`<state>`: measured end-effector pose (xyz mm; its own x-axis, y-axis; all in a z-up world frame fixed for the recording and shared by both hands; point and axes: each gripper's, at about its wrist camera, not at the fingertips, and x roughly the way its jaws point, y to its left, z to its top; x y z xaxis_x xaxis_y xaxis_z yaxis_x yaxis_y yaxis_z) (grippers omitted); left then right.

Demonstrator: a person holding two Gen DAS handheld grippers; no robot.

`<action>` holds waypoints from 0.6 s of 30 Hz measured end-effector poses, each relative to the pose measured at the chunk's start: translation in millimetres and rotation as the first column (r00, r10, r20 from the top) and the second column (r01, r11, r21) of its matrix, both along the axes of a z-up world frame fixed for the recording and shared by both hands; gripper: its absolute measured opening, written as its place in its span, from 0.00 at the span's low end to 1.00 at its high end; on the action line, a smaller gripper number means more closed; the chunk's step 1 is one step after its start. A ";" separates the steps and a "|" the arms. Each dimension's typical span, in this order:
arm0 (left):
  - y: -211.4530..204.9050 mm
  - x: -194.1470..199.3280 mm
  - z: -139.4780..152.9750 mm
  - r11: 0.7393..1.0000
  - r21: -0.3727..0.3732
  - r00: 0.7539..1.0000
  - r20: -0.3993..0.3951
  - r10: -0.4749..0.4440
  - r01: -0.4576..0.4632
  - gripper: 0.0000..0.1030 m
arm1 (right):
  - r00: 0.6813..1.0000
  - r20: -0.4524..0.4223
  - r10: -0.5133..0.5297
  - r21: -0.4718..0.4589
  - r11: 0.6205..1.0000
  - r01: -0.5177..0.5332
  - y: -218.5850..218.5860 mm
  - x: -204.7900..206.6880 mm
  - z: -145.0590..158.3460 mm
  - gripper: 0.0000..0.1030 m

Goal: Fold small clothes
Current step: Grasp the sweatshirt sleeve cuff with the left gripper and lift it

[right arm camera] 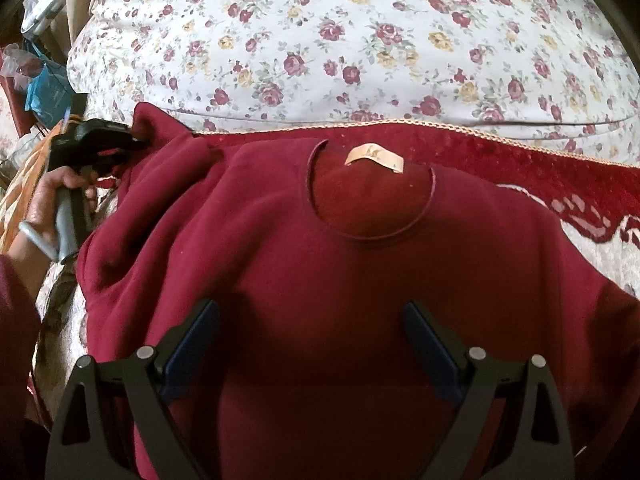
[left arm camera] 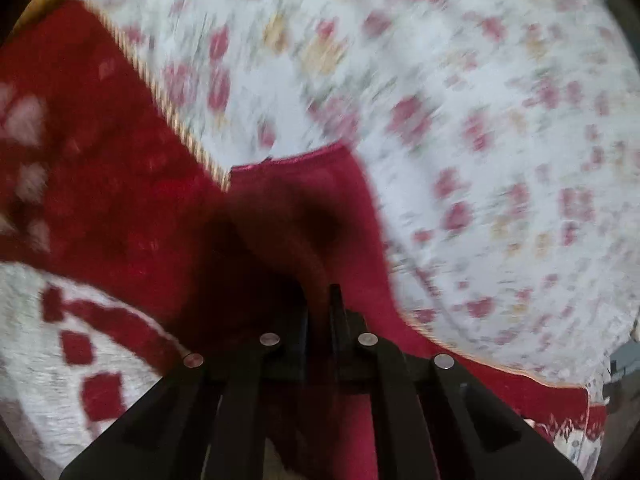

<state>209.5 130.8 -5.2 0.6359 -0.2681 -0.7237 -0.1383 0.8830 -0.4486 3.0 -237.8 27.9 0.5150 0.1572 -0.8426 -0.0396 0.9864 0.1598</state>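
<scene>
One maroon sweatshirt (right arm camera: 320, 280) fills the centre of the right wrist view, lying on a red-and-white patterned rug (right arm camera: 592, 184). It lies neckline up, a round collar with a pale label (right arm camera: 375, 159) showing inside. Two grippers are at work. The left gripper (right arm camera: 138, 145), at middle left in a hand (right arm camera: 52, 200), has its jaws pressed together, pinching the garment's bunched upper-left corner. The right gripper (right arm camera: 312, 340) hovers spread wide over the chest, nothing between its blue pads (right arm camera: 192, 344). One floral cushion (right arm camera: 360, 40) borders the rug's corded edge above; clutter crowds the upper left. The left wrist view is blurred.
</scene>
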 end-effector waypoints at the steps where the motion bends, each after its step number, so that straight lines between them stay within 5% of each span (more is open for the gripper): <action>1: 1.1 -10.6 11.3 1.000 0.003 1.000 0.029 -0.012 0.012 0.00 | 1.000 0.000 -0.002 -0.001 1.000 0.002 0.0 -0.1 -0.3 0.93; 6: 2.4 -52.6 73.4 0.996 0.003 0.988 0.131 -0.084 0.084 0.00 | 1.000 0.009 -0.025 0.028 0.999 0.025 -6.5 -5.3 7.9 0.93; 12: -35.1 -107.5 160.8 0.974 0.012 0.944 0.243 -0.221 0.225 0.00 | 0.994 0.071 -0.087 0.048 0.995 0.084 -30.7 -22.3 40.0 0.93; 18: -97.4 -159.7 203.5 0.939 0.053 0.892 0.297 -0.339 0.339 0.00 | 0.982 0.101 -0.160 0.088 0.985 0.152 -63.4 -42.5 61.5 0.93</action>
<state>49.8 33.4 198.3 0.6917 -0.5064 -0.5149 0.3096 0.8520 -0.4221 -39.6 -301.3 89.5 0.6251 0.1322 -0.7692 0.0925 0.9661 0.2412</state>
